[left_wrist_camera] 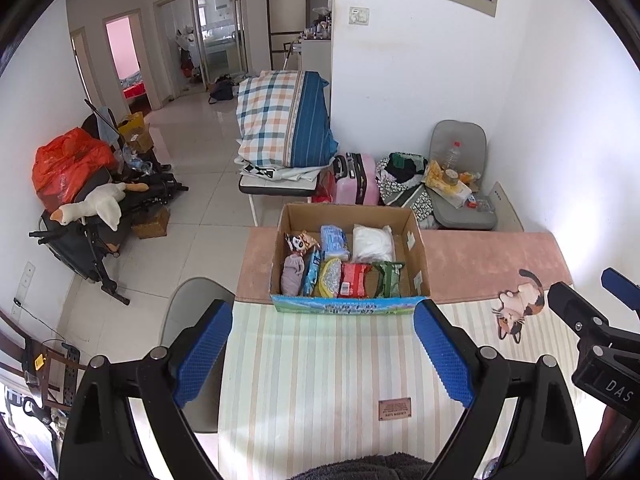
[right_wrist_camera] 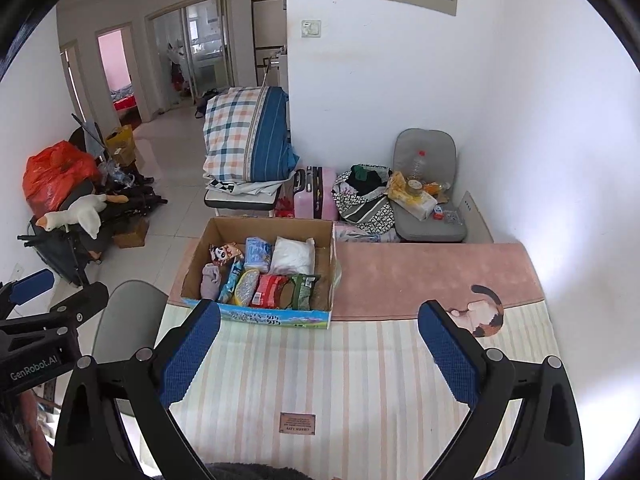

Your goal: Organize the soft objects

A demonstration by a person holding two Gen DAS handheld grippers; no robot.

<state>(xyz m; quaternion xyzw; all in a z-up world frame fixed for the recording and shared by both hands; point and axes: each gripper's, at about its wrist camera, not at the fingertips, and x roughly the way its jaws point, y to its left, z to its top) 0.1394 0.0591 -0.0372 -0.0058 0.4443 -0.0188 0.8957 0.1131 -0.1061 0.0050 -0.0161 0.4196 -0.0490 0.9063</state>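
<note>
Striped surface [left_wrist_camera: 320, 360] lies bare before you; the soft packets sit packed in rows inside the cardboard box [left_wrist_camera: 348, 256], so your left hand-held gripper [left_wrist_camera: 324, 352] and right hand-held gripper [right_wrist_camera: 320, 356] hang released, holding nothing.

The cardboard box [left_wrist_camera: 412, 240] is matt brown inside, its front printed in colour. Inside, the red packet [left_wrist_camera: 354, 279] and green packet [left_wrist_camera: 387, 278] look like glossy plastic film. The striped mat [left_wrist_camera: 320, 368] looks woven and matt. The 2 fingertips [left_wrist_camera: 204, 350] carry blue, knobbly pads on black plastic.
</note>
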